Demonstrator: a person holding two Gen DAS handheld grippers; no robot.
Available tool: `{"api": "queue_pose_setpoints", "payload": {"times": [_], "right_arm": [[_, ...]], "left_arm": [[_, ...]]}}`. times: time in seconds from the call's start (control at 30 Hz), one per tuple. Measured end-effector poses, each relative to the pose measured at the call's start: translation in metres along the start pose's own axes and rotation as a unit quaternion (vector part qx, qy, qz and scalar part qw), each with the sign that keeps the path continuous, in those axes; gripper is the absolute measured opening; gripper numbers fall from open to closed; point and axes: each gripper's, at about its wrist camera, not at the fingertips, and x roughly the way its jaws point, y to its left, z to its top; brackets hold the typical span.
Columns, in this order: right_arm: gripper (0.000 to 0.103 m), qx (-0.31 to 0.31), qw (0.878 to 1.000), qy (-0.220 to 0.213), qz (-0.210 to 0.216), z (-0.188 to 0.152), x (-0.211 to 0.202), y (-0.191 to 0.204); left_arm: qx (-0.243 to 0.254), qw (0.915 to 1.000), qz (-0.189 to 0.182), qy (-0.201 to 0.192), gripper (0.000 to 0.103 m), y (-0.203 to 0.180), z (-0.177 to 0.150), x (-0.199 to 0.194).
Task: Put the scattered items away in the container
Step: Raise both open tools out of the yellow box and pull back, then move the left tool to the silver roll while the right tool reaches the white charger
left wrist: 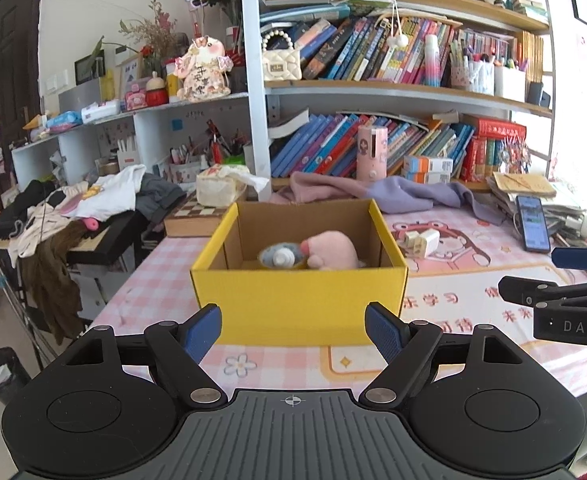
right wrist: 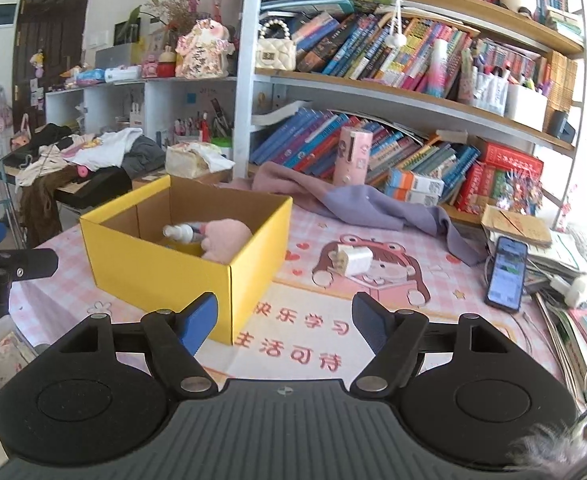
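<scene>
Tongs spread and empty, we hold both tools low over the pink counter (left wrist: 165, 276), short of the yellow box (left wrist: 299, 296). Our left tongs (left wrist: 293, 330) face the box's near wall head-on, blue pads wide apart with nothing between them. Our right tongs (right wrist: 283, 324) stand just as wide and bare, the box (right wrist: 165, 276) lying at their 11 o'clock.

Inside the box we see a pink plush (left wrist: 331, 250) at the right and a white-capped bottle (left wrist: 281, 257) lying touching it at its 9 o'clock; in the right view the bottle (right wrist: 179, 233) rests against the plush (right wrist: 225, 240).

On the counter, a white charger (right wrist: 353, 262) sits well apart from the box at its 3 o'clock, on the printed cartoon girl. A phone (right wrist: 507, 274) lies farther out at 3 o'clock, beside a paper stack. A purple cloth (right wrist: 373, 204) sprawls behind, at 12 o'clock, under the bookshelf (right wrist: 373, 84).
</scene>
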Motion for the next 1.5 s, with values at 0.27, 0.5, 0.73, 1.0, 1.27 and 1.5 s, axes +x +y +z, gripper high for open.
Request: {"api": "queue_pose_setpoints", "payload": {"times": [0.27, 0.5, 0.73, 1.0, 1.27, 1.5], "right_arm": [[0.078, -0.012, 0.999, 0.032, -0.009, -0.021, -0.003, 0.009], [0.082, -0.006, 0.999, 0.046, -0.028, -0.029, -0.005, 0.002], [0.087, 0.001, 0.997, 0.070, -0.037, -0.036, -0.005, -0.006], [0.090, 0.000, 0.997, 0.078, -0.026, -0.037, -0.001, -0.003], [0.093, 0.001, 0.996, 0.092, -0.015, -0.038, 0.007, -0.004], [0.097, 0.002, 0.995, 0.096, -0.011, -0.037, 0.012, -0.007]], "left_arm": [[0.006, 0.9994, -0.021, 0.028, 0.081, -0.017, -0.022, 0.002], [0.026, 0.9981, -0.041, 0.039, 0.083, -0.032, -0.030, 0.006], [0.007, 0.9968, -0.048, 0.063, 0.087, -0.034, -0.035, 0.015], [0.005, 0.9968, -0.033, 0.072, 0.094, -0.032, -0.037, 0.017], [0.009, 0.9952, -0.031, 0.092, 0.100, -0.033, -0.038, 0.023], [0.011, 0.9942, -0.032, 0.101, 0.100, -0.036, -0.039, 0.028]]}}
